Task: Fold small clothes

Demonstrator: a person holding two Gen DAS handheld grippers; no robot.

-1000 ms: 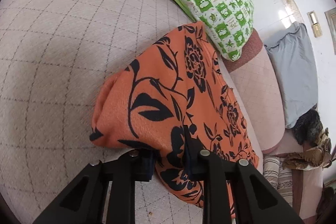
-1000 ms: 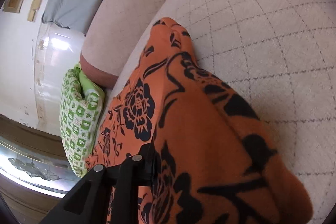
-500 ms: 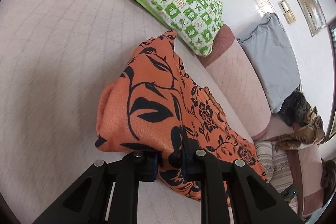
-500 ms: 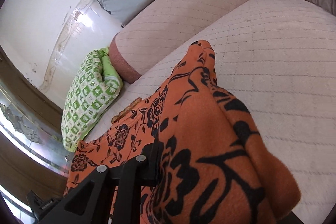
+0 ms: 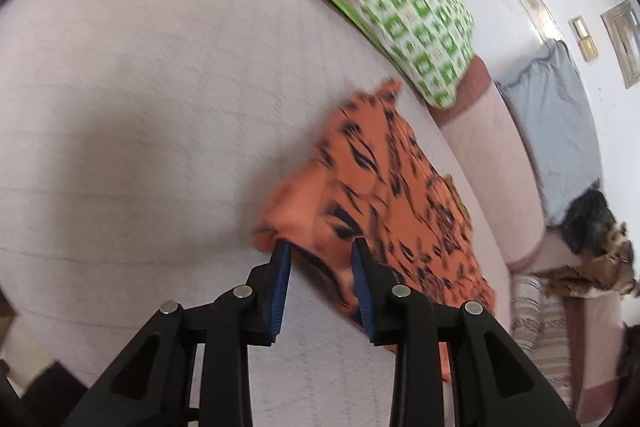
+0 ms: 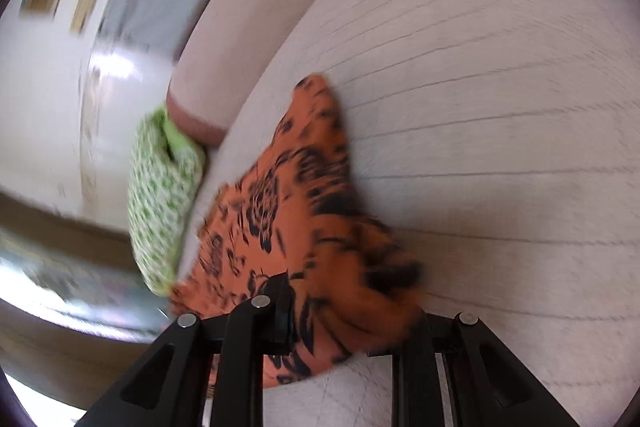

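Observation:
An orange garment with black flowers (image 5: 380,195) lies along the back of the pale quilted sofa seat (image 5: 140,107). My left gripper (image 5: 320,251) is at its near corner. Its jaws are opening: the blue pads (image 5: 282,275) stand apart, with the cloth's edge lying loose between their tips. In the right wrist view the same garment (image 6: 288,211) is bunched over my right gripper (image 6: 344,303). It hides the right finger and fills the gap beside the left finger (image 6: 280,291). These jaws are opening too, with cloth still packed between them. Both views are blurred.
A green checked pillow (image 5: 392,11) leans at the seat's back, just beyond the garment. A grey pillow (image 5: 556,139) rests on the pink backrest (image 5: 492,147). At the far right are a striped cloth (image 5: 540,327) and dark and brown bundles (image 5: 592,227). Bare seat spreads to the left.
The left gripper's jaws have spread and let the cloth's corner go; the garment has sunk flatter onto the seat. Both grippers have drawn back, so the garment looks smaller and farther.

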